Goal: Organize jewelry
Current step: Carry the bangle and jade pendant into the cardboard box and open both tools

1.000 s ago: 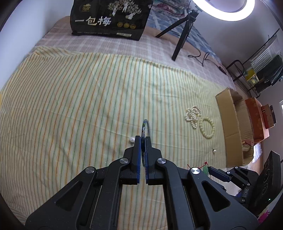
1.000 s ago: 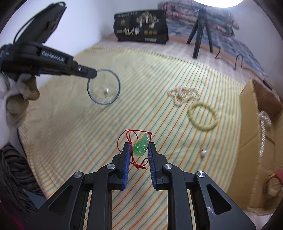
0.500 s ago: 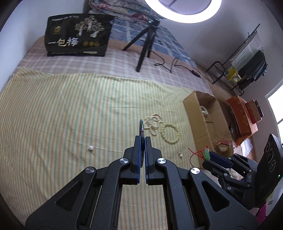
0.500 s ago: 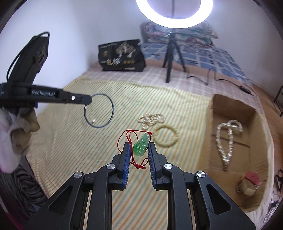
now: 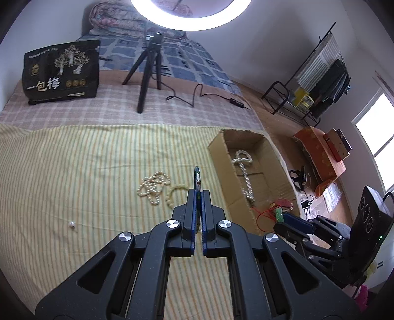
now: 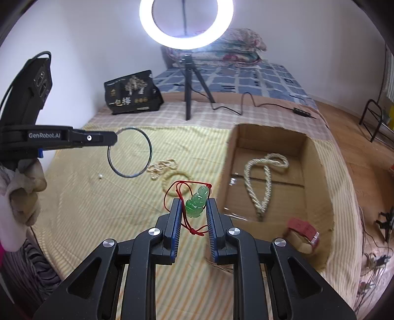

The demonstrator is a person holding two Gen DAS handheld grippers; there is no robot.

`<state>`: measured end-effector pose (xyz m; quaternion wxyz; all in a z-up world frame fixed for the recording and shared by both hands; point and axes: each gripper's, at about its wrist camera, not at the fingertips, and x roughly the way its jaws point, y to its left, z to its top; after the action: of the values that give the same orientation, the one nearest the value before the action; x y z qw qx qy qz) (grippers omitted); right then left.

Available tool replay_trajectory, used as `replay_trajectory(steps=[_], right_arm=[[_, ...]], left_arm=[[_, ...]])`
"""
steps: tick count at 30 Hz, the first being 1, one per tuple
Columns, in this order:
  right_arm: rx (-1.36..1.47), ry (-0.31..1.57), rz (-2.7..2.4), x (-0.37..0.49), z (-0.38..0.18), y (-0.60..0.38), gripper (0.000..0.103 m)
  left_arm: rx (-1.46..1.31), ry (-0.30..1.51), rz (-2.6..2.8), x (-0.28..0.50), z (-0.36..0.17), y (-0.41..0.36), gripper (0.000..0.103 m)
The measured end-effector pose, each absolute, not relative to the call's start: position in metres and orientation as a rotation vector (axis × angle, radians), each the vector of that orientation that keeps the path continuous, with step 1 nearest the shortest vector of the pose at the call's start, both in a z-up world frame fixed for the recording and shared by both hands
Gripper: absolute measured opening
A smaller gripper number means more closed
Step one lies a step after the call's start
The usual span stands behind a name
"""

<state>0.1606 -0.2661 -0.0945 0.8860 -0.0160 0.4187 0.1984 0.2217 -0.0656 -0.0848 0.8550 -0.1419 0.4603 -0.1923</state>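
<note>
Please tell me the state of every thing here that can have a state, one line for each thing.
Left gripper: shut on bangle.
Bangle: held in air, above the sheet.
Right gripper: shut on pendant.
Pendant: held upright, red cord hanging loose.
Box: open, a pearl necklace lying inside.
Bead bracelet: lying on the sheet.
Ring light: on.

Ring light (image 6: 186, 24), black bag (image 5: 61, 71), perhaps folded quilts (image 6: 221, 53).
</note>
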Motion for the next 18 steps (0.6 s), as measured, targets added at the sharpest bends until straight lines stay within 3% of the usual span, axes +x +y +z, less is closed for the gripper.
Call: replay_trajectory(steps=[18], right_arm=[[-0.018, 0.927, 0.297, 0.16, -0.112, -0.317, 0.018]], left_arm=[[-0.24, 0.978, -0.528, 0.236, -0.087, -0.162, 0.001]])
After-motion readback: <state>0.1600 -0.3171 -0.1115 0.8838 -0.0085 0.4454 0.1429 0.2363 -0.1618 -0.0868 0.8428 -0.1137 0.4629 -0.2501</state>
